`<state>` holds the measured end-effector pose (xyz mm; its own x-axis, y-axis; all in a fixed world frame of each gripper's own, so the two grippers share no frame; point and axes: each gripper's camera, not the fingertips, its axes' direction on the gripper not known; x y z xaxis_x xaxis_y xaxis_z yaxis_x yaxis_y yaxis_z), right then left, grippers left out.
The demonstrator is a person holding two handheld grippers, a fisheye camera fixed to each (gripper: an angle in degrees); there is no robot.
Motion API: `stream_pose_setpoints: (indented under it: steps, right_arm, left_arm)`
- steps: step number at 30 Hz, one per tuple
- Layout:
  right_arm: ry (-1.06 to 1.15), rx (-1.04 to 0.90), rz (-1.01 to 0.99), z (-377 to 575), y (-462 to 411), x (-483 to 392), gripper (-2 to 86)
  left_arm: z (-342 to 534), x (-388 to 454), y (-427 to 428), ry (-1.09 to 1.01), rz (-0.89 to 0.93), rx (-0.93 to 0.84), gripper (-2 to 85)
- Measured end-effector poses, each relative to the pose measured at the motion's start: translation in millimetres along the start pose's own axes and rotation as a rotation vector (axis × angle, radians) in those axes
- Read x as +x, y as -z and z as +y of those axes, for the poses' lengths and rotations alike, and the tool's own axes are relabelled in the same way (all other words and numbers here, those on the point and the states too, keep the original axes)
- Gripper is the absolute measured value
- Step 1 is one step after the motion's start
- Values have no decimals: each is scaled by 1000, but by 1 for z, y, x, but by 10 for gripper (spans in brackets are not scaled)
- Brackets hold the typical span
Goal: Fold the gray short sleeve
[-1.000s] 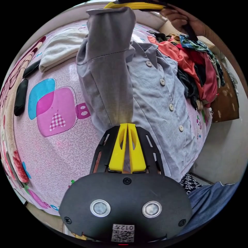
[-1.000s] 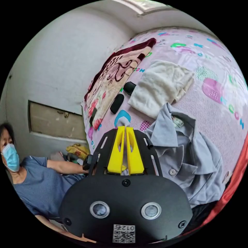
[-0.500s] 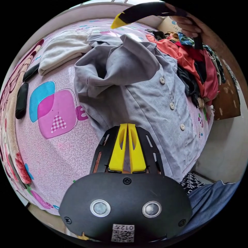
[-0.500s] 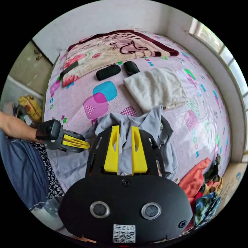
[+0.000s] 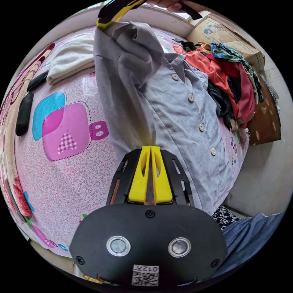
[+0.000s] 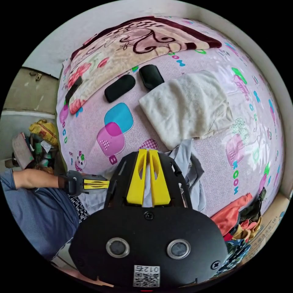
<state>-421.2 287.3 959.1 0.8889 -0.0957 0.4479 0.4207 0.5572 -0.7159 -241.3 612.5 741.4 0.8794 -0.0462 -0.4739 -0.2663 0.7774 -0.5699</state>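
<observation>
One gray short-sleeve button-front shirt [image 5: 183, 122] lies on the bed, placket up, four pale buttons [image 5: 191, 97] visible in a row in the left gripper view. Its one side is lifted off the bed in a tall fold.

Left gripper [image 5: 150, 149]: yellow jaws nearly together, gray cloth between their tips at the shirt's lower edge; it also shows beside the shirt in the right gripper view [image 6: 105, 183]. Right gripper [image 6: 148, 152]: jaws narrow, gray cloth between them; in the left gripper view it pinches the raised fold's top [image 5: 102, 23].

Around the shirt:
- One folded cream towel-like cloth [image 6: 186, 105], just beyond the collar end.
- Two black oblong cases [image 6: 119, 88], beyond the cream cloth.
- One flat black bar [image 6: 73, 89], on the blanket's edge.
- One plush blanket, cream with maroon border and floral print [image 6: 128, 42], farthest from the shirt.
- One loose heap of clothes, orange-red, black and patterned [image 5: 232, 79], touching the shirt's buttoned side.
- One cardboard box [image 5: 226, 30], behind that heap.

Surface: pink bedsheet with cartoon shapes and letters [image 5: 67, 171]. Room: pale plaster wall [image 5: 265, 177]; clutter on the floor [image 6: 36, 137] past the bed's edge. A person's forearm [image 6: 33, 178] in a blue sleeve holds the left gripper.
</observation>
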Motion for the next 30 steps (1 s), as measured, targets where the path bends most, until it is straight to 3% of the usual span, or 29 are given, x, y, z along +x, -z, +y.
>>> stream_pose_setpoints:
  steps: [3, 5, 14, 18, 20, 25, 27, 30]
  right_arm:
    - [-31, 18, 45, 8, 24, 1, 18]
    - [-9, 68, 270, 25, 37, -17, 21]
    - [420, 81, 369, 83, 11, -131, 67]
    - [503, 5, 422, 80, -4, -162, 81]
    - [535, -141, 489, 79, -28, -167, 89]
    - [491, -312, 559, 118, -31, -127, 42]
    - [411, -286, 517, 144, -8, -100, 22]
    - [196, -151, 300, 200, 44, -42, 12]
  left_arm:
    - [1, 1, 0, 10, 4, 7, 4]
    - [1, 3, -1, 13, 7, 12, 5]
    - [-2, 11, 0, 6, 13, 10, 3]
    - [-3, 17, 1, 10, 7, 13, 4]
    - [-5, 20, 1, 10, 10, 12, 4]
    - [-9, 25, 3, 21, 34, 3, 5]
    - [-10, 28, 3, 26, 40, 6, 5]
    - [-12, 35, 5, 22, 32, 3, 4]
